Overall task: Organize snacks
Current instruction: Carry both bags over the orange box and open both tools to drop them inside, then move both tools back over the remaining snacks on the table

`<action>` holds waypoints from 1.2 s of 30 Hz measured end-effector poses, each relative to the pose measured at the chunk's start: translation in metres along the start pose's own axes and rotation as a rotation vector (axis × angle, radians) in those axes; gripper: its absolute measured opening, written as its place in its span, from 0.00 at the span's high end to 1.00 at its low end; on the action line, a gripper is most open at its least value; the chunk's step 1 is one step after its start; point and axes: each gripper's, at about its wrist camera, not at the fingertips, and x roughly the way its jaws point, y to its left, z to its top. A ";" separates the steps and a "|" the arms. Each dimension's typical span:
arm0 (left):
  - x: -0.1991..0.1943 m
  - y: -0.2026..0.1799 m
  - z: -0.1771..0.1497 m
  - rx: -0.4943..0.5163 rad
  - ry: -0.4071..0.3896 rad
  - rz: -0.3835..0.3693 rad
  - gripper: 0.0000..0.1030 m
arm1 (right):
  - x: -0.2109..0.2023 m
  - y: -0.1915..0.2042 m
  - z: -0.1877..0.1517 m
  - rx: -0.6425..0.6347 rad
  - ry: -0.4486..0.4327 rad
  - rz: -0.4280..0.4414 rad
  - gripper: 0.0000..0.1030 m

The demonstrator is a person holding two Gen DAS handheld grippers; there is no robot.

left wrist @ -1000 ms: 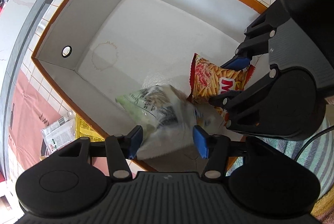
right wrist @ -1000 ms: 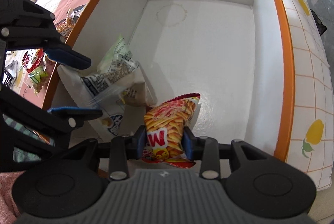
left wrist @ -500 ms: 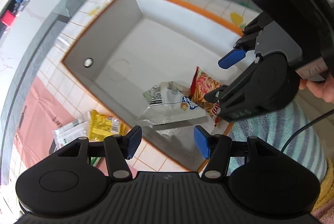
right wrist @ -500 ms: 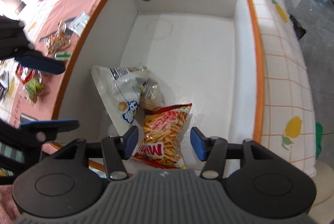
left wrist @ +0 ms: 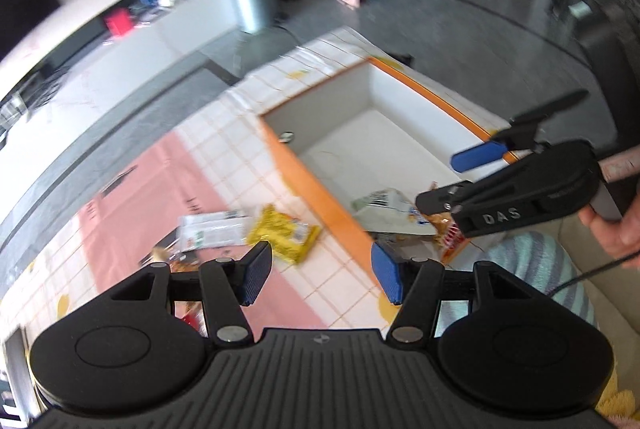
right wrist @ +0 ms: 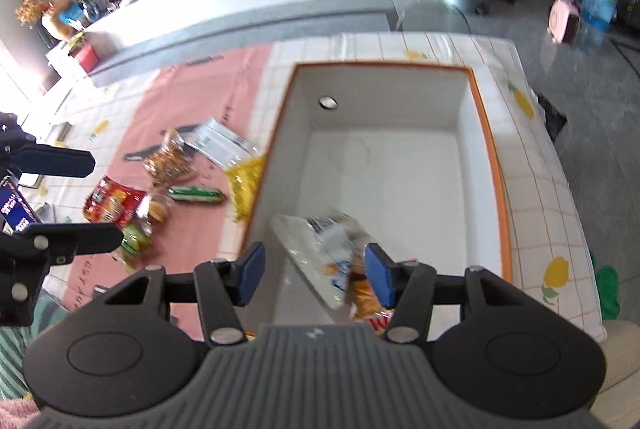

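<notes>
A table covered by a checked cloth with a pink runner is seen from above. A white box with an orange rim sits on it. In the box's near corner lie a white snack bag and a red chip bag, touching. More snacks are scattered on the runner, among them a yellow packet just beside the box. The left gripper and right gripper are held above, jaws apart, nothing gripped.
</notes>
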 end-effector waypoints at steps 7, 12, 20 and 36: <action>-0.034 0.041 -0.050 -0.207 -0.085 0.043 0.33 | -0.015 0.055 -0.022 0.019 -0.142 0.071 0.48; -0.044 0.064 -0.088 -0.353 -0.134 0.089 0.33 | -0.007 0.093 -0.047 0.038 -0.214 0.065 0.48; -0.035 0.087 -0.141 -0.480 -0.151 0.124 0.31 | 0.020 0.139 -0.071 0.059 -0.273 0.052 0.47; 0.031 0.114 -0.163 -0.516 -0.056 0.026 0.28 | 0.098 0.155 -0.063 0.006 -0.237 0.023 0.51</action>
